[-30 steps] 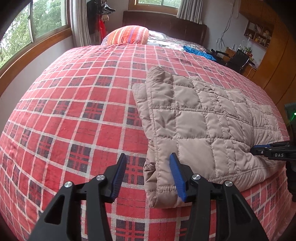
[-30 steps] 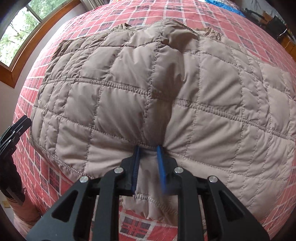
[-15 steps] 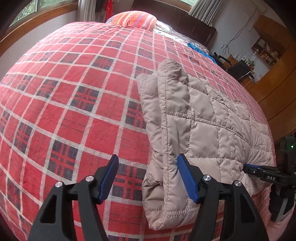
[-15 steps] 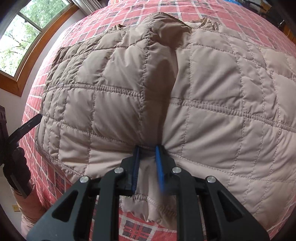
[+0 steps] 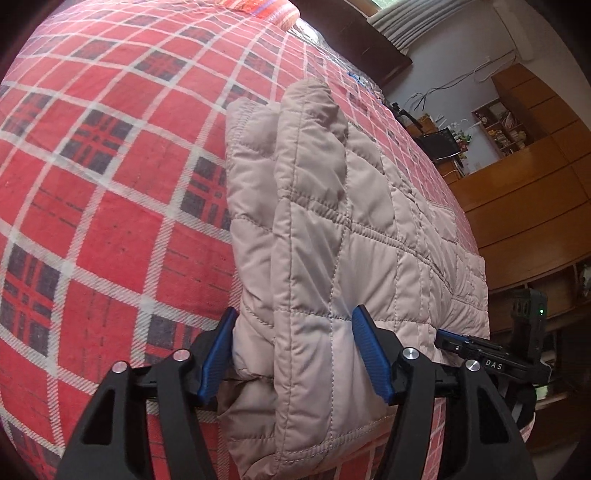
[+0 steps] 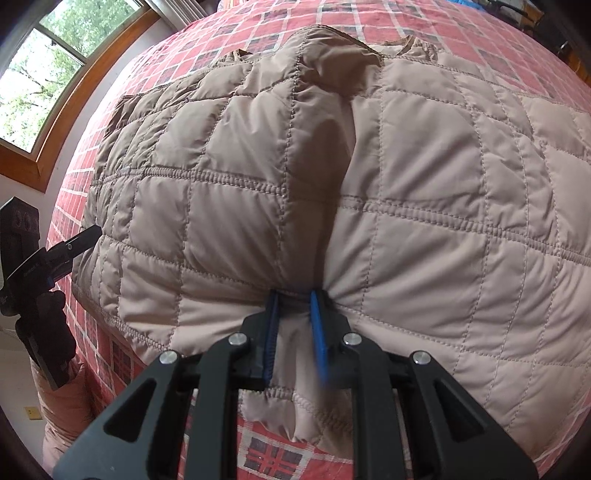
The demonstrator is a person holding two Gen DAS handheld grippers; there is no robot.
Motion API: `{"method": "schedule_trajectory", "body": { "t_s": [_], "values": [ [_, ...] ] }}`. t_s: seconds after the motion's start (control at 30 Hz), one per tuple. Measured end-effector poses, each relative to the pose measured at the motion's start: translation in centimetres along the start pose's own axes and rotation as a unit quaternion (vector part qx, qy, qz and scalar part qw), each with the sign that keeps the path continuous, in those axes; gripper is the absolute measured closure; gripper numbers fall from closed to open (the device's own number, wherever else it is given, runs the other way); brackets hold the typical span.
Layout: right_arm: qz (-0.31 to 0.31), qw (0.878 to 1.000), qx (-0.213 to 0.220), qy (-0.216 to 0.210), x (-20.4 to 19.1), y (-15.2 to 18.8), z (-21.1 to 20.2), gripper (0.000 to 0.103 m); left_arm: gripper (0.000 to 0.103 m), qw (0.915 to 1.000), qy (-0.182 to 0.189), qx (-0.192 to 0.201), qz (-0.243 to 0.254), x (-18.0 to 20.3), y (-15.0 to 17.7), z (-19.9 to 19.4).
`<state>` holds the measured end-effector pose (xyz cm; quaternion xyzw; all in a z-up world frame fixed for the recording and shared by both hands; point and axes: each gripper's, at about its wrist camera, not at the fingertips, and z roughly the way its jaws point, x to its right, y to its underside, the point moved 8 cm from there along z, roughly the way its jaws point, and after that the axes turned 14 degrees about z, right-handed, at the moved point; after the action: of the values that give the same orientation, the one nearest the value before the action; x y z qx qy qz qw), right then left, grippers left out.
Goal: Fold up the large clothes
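A beige quilted jacket (image 5: 332, 206) lies folded on the red plaid bed (image 5: 110, 184). In the left wrist view my left gripper (image 5: 295, 350) is open, its blue fingers on either side of the jacket's thick folded near edge. The right gripper (image 5: 465, 347) shows at the right edge of that view, at the jacket's hem. In the right wrist view the jacket (image 6: 406, 184) fills the frame, and my right gripper (image 6: 293, 317) is shut on a pinch of its near hem. The left gripper (image 6: 74, 243) appears at the far left by the jacket's side edge.
The plaid cover (image 6: 280, 454) hangs over the bed's near edge. A striped pillow (image 5: 266, 9) and dark headboard (image 5: 354, 33) lie at the far end. Wooden cabinets (image 5: 524, 206) stand on the right, a window (image 6: 44, 74) on the left. A person's sleeve (image 6: 59, 406) is beside the bed.
My left gripper has moved forward and down until the jacket's folded edge sits between its open fingers. The right gripper stays shut on the hem and the jacket has bunched slightly more.
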<state>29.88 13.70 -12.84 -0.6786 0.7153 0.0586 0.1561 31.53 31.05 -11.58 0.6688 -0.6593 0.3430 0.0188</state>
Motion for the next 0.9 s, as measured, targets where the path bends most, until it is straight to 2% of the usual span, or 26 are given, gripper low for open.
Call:
{"method": "schedule_trajectory", "body": {
  "t_s": [0.03,0.07,0.1,0.17,0.27,0.5,0.67,0.9],
  "values": [
    [0.0,1.0,0.0,0.001,0.0,-0.1,0.0,0.087,0.054,1.0,0.009,-0.002,-0.001,0.3,0.0,0.1],
    [-0.001,1.0,0.001,0.002,0.0,-0.1,0.0,0.087,0.06,0.9999,0.012,-0.003,-0.003,0.6,0.1,0.1],
    [-0.003,1.0,0.003,0.004,0.0,-0.1,0.0,0.087,0.062,1.0,0.009,-0.002,-0.001,0.7,0.1,0.0],
    [-0.005,1.0,0.005,0.008,0.0,0.0,-0.1,0.087,0.073,1.0,0.002,0.001,0.008,1.4,0.1,-0.3],
    [-0.003,1.0,0.005,0.009,-0.2,0.0,0.0,0.087,0.08,0.9995,-0.017,0.014,0.021,2.7,-0.3,-1.0],
    [0.012,1.0,0.0,0.021,-0.5,0.0,-0.3,0.088,0.082,0.9972,-0.053,0.03,0.044,5.4,-1.5,-2.2],
    [0.021,1.0,0.002,0.022,-0.5,-0.2,-1.2,0.089,0.082,0.9917,-0.091,0.048,0.077,7.5,-1.9,-3.6],
    [0.024,0.999,0.014,0.041,1.0,0.7,-3.3,0.092,0.082,0.9889,-0.11,0.044,0.09,7.3,-2.4,-3.7]
  ]
}}
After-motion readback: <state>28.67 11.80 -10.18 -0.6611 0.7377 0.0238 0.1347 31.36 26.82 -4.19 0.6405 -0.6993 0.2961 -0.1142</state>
